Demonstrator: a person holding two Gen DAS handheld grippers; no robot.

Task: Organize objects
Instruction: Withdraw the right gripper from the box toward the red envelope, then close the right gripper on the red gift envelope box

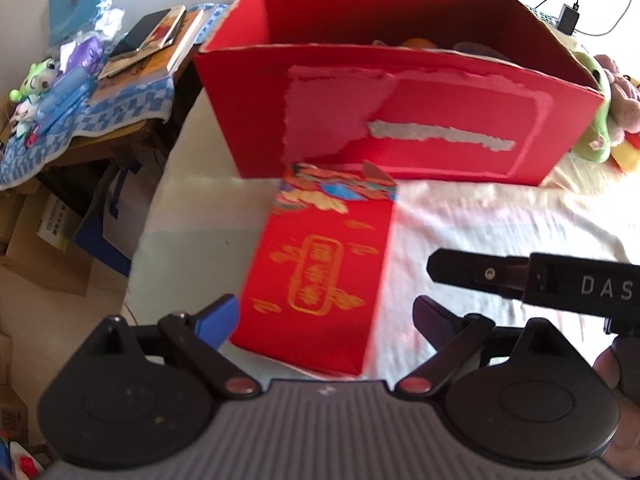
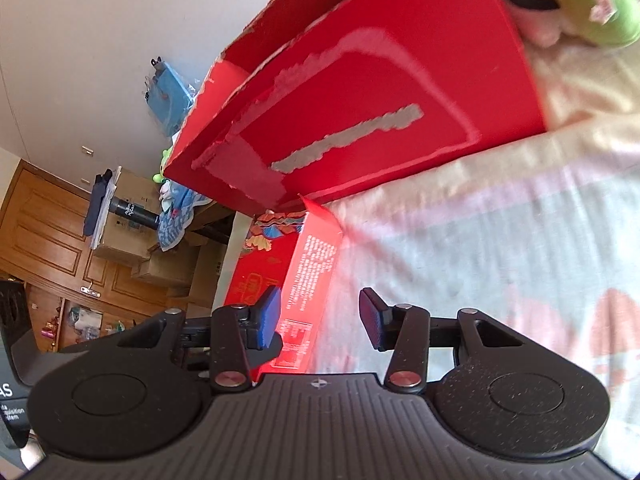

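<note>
While the left gripper (image 1: 324,316) stands wide open around the small gold-printed red carton (image 1: 320,268), gripping nothing, that carton lies on the pale cloth (image 1: 500,220) against the large open red cardboard box (image 1: 400,120). Right view: the right gripper (image 2: 320,316) gapes empty beside the carton's side.

Obstacles: large open-topped red cardboard box (image 1: 400,120) across the far side of the pale bedsheet (image 1: 500,232); small red gift carton with gold print (image 1: 320,276) just before it. Green plush toy (image 2: 592,4) flanks the box's right end. Free passage: bare sheet right of the carton.
</note>
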